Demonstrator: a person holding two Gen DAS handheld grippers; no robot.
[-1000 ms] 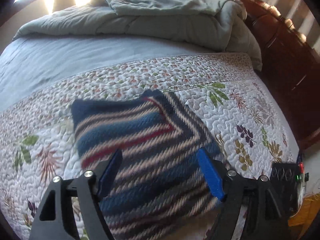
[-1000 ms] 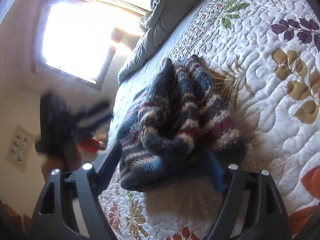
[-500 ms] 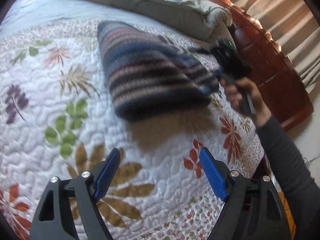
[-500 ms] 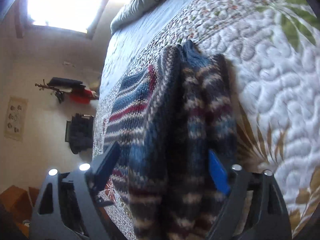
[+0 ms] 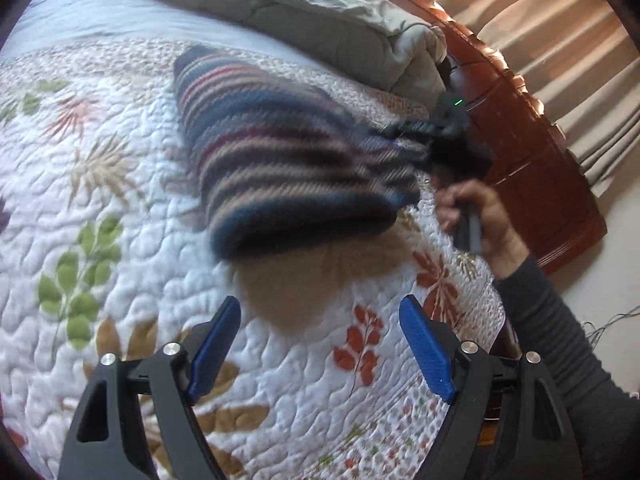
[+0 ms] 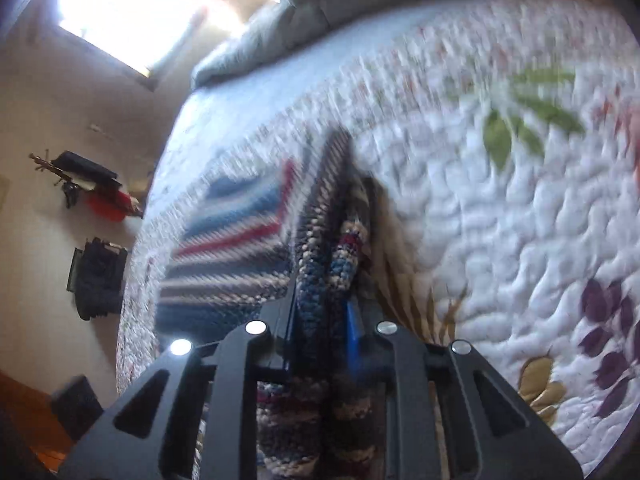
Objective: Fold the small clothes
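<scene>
A bed (image 5: 120, 184) is covered by a floral quilt (image 6: 500, 208), with a grey duvet (image 5: 320, 20) bunched beside a wooden footboard (image 5: 532, 152). Sunlight is admitted through a window (image 6: 160, 4); tan curtains (image 5: 560, 40) are hung nearby.

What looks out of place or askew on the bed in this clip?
Nothing damaged or spilled. The striped knit garment hangs bunched and partly lifted off the floral quilt, pinched at one edge by the right gripper. The left gripper is open and empty. A rumpled grey comforter is heaped behind.
</scene>
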